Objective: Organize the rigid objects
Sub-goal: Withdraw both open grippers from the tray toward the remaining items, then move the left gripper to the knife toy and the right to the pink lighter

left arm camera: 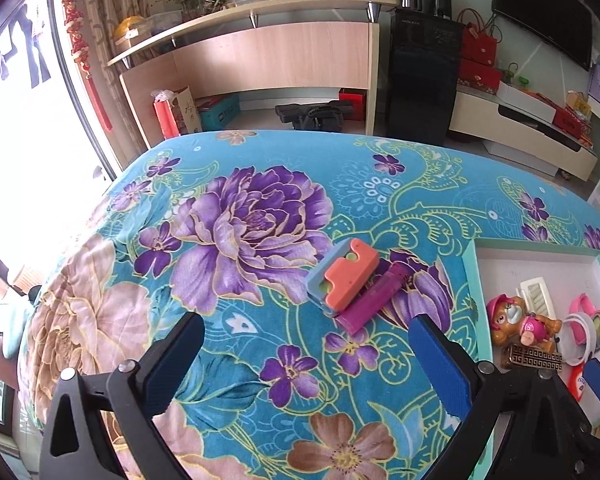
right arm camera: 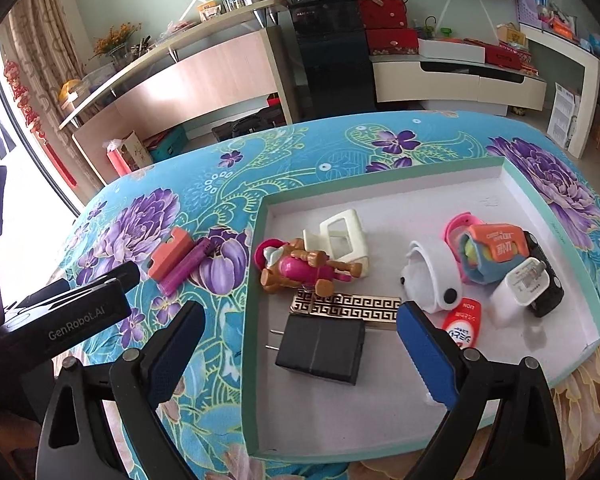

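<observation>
Both grippers' fingers wide; orange-and-blue block (left arm camera: 342, 276) overlaps purple lighter (left arm camera: 374, 300).

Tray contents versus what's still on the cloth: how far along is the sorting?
Mostly done: the tray already holds the black charger, toy dog figure and others. Both hand-held grippers, left and right, are open and empty. The orange-blue block and purple lighter remain outside.

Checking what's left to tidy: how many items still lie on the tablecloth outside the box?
2. An orange-and-blue block lies left of the box, and a purple lighter rests against the block's right side. None seem hidden.
</observation>
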Tool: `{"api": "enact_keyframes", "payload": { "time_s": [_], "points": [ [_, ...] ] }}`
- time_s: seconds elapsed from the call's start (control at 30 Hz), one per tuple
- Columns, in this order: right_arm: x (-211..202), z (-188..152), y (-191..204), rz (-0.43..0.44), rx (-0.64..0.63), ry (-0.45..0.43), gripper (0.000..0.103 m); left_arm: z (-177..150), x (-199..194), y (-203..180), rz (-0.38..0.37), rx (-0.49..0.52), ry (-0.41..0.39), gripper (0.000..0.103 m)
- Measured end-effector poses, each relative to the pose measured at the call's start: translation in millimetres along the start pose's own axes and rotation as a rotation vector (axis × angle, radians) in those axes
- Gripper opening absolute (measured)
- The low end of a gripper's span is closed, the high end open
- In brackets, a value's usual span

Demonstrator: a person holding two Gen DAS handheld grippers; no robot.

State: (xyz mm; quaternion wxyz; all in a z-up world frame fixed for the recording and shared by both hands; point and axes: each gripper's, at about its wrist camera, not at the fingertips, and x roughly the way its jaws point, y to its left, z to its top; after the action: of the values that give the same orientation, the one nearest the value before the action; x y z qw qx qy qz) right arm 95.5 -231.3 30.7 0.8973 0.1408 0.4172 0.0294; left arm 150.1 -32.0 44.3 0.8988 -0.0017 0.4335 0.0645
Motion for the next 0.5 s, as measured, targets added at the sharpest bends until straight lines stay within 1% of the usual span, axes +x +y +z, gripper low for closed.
{"api": "enact_keyframes", "payload": {
  "time_s": [0.37, 0.5],
  "points": [
    [21, 19, 27, 0.059, -0.010, -0.034, 0.097, 20, -3, 30, 0.031, -0.059, -0.009, 0.103],
    [31, 22, 36, 0.042, -0.038, -0.032, 0.097, 27, -2, 37, 0.040, -0.078, -0.015, 0.103]
  ]
}}
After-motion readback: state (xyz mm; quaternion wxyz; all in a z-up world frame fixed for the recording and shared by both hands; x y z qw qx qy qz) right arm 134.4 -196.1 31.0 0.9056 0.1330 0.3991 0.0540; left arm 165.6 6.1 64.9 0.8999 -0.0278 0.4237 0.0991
